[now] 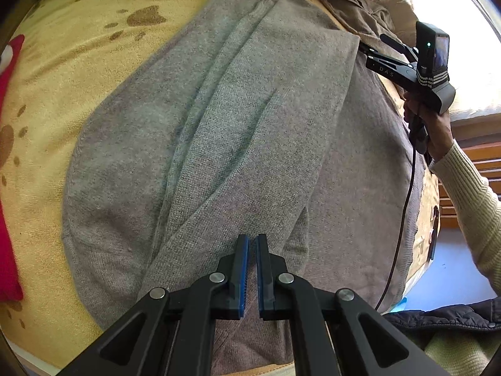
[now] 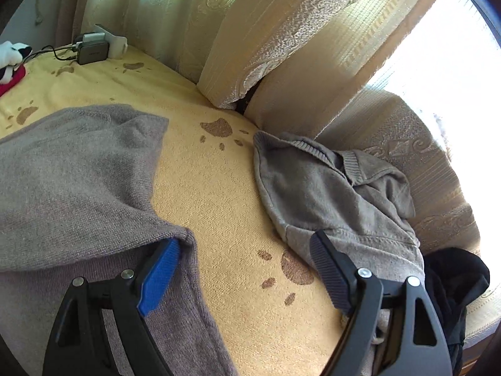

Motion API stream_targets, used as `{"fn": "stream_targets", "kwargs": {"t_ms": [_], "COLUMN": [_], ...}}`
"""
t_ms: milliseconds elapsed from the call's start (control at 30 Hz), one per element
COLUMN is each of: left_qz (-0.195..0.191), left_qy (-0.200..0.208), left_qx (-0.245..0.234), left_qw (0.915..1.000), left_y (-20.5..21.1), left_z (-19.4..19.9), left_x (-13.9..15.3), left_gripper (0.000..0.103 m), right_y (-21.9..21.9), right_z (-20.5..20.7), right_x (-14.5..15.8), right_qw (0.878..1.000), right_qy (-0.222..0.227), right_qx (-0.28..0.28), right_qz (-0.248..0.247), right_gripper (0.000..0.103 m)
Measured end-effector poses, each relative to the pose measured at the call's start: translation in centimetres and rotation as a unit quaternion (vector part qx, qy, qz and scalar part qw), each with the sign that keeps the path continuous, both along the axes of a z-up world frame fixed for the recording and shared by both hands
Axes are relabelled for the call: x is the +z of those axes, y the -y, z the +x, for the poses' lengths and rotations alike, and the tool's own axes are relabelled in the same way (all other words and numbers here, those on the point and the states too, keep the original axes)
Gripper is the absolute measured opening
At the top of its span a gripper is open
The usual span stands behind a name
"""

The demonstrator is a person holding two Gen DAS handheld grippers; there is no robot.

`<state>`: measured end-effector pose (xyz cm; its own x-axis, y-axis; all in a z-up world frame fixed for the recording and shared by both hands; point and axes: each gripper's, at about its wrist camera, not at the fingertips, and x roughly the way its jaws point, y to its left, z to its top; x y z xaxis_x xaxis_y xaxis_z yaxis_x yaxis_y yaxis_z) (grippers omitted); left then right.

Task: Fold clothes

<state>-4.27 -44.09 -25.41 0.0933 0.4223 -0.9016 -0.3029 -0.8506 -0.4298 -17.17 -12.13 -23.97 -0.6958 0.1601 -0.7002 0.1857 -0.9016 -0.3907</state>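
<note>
A grey knitted sweater (image 1: 219, 125) lies flat on the yellow paw-print blanket (image 1: 62, 62), one sleeve folded lengthwise over its body. My left gripper (image 1: 252, 241) hovers over the sweater's near end, shut, with no cloth seen pinched between its blue pads. The right gripper (image 1: 374, 44) is at the sweater's far right edge. In the right wrist view the right gripper (image 2: 243, 244) stands wide open. Its blue-padded finger (image 2: 159, 275) touches a corner fold of the sweater (image 2: 78, 172). The other finger (image 2: 325, 266) is over a crumpled brownish-grey garment (image 2: 328, 188).
Beige cushions (image 2: 266, 47) and curtains back the blanket (image 2: 203, 172). A charger block with cables (image 2: 94, 50) and a plush toy (image 2: 12, 56) sit far left. A red cloth (image 1: 7, 188), a black garment (image 2: 454, 282) and a dark quilted jacket (image 1: 454, 316) lie at the edges.
</note>
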Motion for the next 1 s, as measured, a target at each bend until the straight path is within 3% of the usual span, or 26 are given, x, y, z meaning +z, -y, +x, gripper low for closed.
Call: {"fn": "stream_targets", "kwargs": {"t_ms": [167, 333, 467, 600, 800, 1000], "left_qz": [0.003, 0.022, 0.039, 0.03, 0.03, 0.034], "left_qy": [-0.012, -0.01, 0.006, 0.0, 0.004, 0.004], "left_qx": [-0.007, 0.012, 0.033, 0.02, 0.015, 0.014], "left_qw": [0.9999, 0.9996, 0.9987, 0.9994, 0.9994, 0.9993], "left_y": [-0.8, -0.1, 0.7, 0.3, -0.2, 0.4], "left_z": [0.0, 0.2, 0.1, 0.0, 0.0, 0.2], "left_x": [0.0, -0.5, -0.7, -0.6, -0.6, -0.6], "left_gripper": [0.005, 0.005, 0.005, 0.005, 0.005, 0.005], "right_y": [-2.3, -4.7, -4.5, -4.6, -3.6, -3.7], "right_z": [-1.9, -2.4, -2.3, -2.4, -1.5, -0.9], "right_x": [-0.1, -1.2, -1.4, -0.8, 1.1, 2.7], "right_qw": [0.996, 0.978, 0.976, 0.972, 0.975, 0.973], "right_qy": [0.04, 0.088, 0.105, 0.123, 0.134, 0.142], "right_qx": [-0.046, -0.104, -0.106, -0.097, -0.066, -0.074], "right_qz": [-0.061, -0.156, -0.16, -0.177, -0.163, -0.164], "right_gripper": [0.097, 0.098, 0.099, 0.099, 0.099, 0.099]}}
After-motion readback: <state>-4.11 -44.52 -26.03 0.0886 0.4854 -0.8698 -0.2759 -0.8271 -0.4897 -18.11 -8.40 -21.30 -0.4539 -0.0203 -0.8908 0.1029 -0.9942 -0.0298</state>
